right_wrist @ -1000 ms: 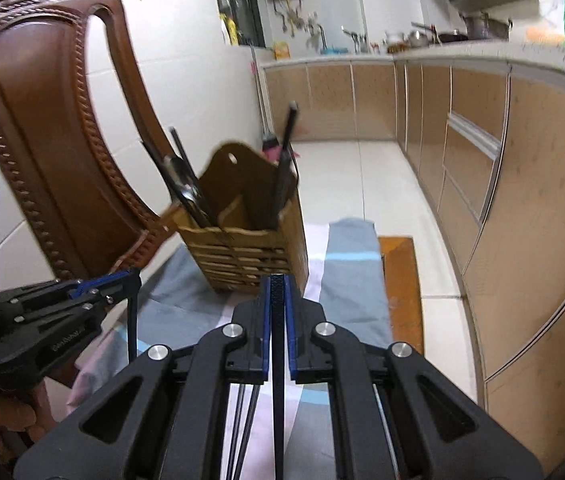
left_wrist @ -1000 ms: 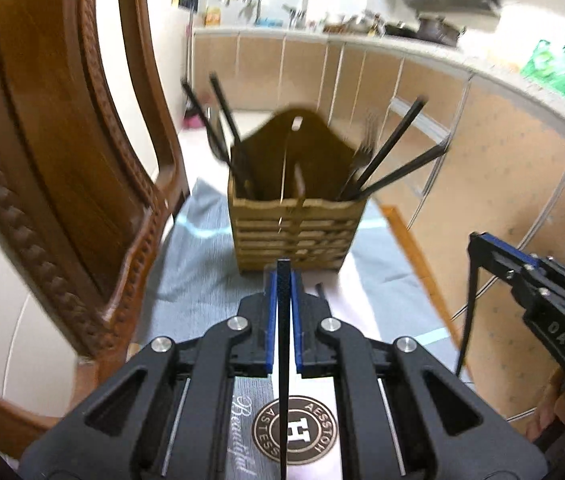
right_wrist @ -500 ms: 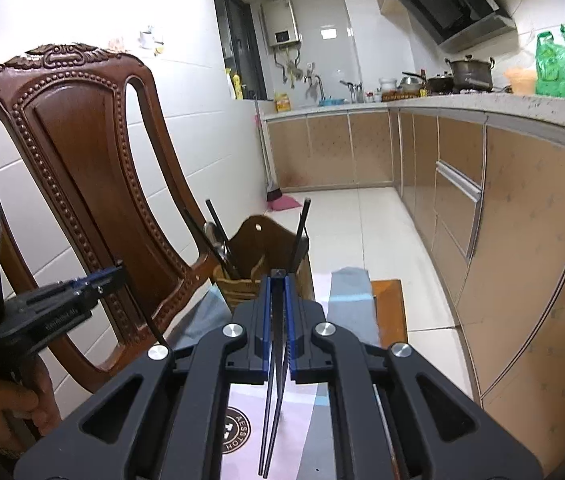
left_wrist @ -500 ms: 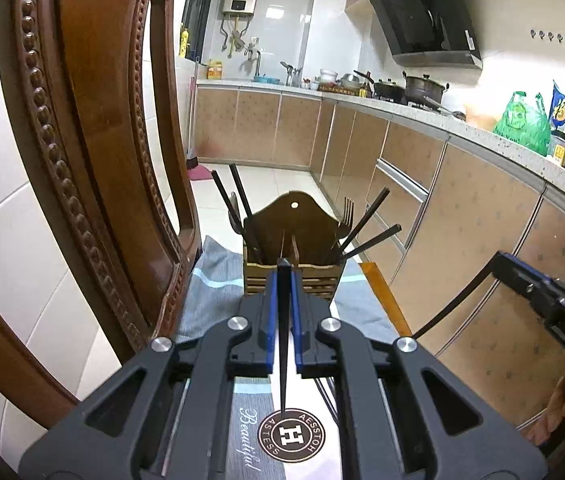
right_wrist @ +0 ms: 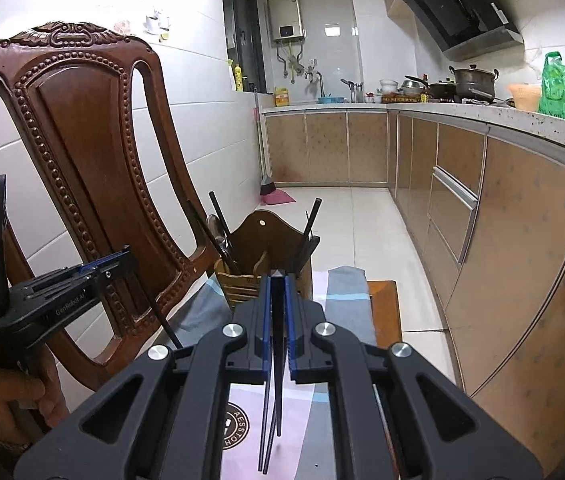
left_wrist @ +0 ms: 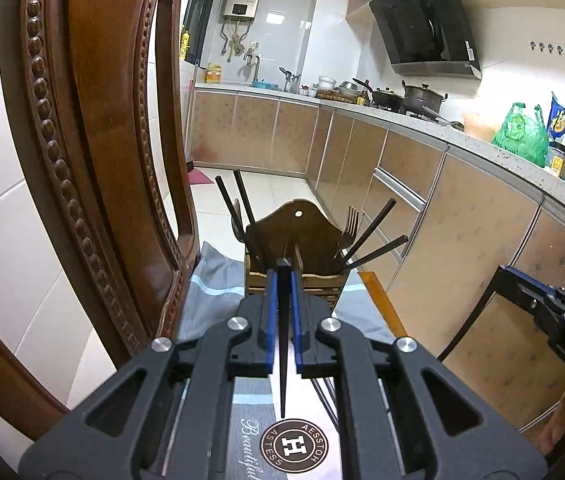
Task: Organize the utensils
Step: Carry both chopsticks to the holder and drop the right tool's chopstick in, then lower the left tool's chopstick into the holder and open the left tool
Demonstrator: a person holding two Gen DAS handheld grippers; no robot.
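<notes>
Ahead of me the wooden utensil holder (left_wrist: 296,258) stands on the striped cloth (left_wrist: 218,280) beside the carved chair (left_wrist: 94,152). Its left compartment holds two black chopsticks (left_wrist: 242,204) and a spoon; its right holds a fork (left_wrist: 350,224) and two more chopsticks. My left gripper (left_wrist: 283,276) is pinched on one black chopstick (left_wrist: 282,360) hanging downward. My right gripper (right_wrist: 277,280) is likewise clamped on another chopstick (right_wrist: 278,380), above the cloth.

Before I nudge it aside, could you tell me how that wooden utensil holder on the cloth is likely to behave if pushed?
The wooden utensil holder would probably tip rather than slide: it is tall and stands on a soft cloth. The chopsticks and fork lean outward, so they would likely rattle or shift. Its slatted wood looks stiff, and probably light.
</notes>
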